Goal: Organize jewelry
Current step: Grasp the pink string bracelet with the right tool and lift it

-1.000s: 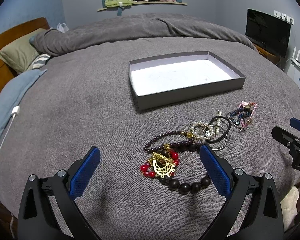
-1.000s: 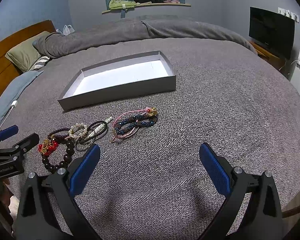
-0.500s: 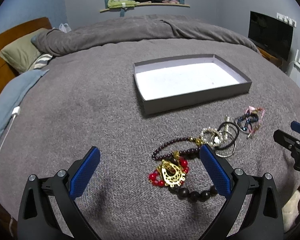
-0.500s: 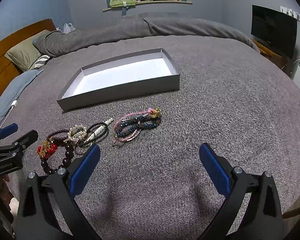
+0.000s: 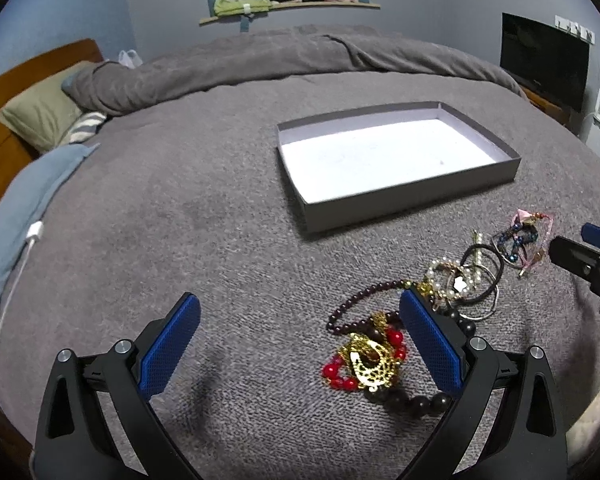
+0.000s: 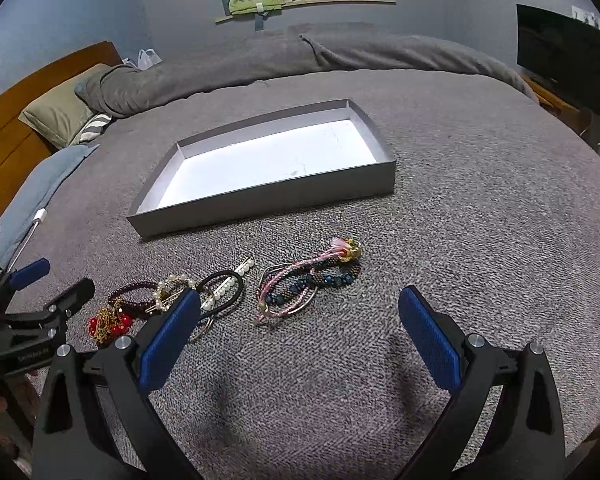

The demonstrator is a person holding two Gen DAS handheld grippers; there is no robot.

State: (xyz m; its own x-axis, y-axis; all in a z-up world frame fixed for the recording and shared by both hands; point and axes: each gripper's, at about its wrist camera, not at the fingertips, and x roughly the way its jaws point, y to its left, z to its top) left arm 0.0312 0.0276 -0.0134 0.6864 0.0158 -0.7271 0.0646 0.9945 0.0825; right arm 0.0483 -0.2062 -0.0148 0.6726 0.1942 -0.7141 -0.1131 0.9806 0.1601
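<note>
Several bracelets (image 6: 308, 284) lie on grey bedspread (image 6: 480, 208) before shallow box (image 6: 268, 200).

We see a bed (image 5: 180, 208) under a grey blanket (image 6: 480, 184), its far edge rumpled into a long roll. At the left are a wooden headboard (image 5: 4, 120), an olive pillow (image 5: 44, 116) and a blue cloth (image 5: 20, 208) with a white charger cable (image 5: 30, 240) on it. A dark television (image 5: 544, 60) stands at the right. A wall shelf (image 6: 300, 4) holds folded clothes.
</note>
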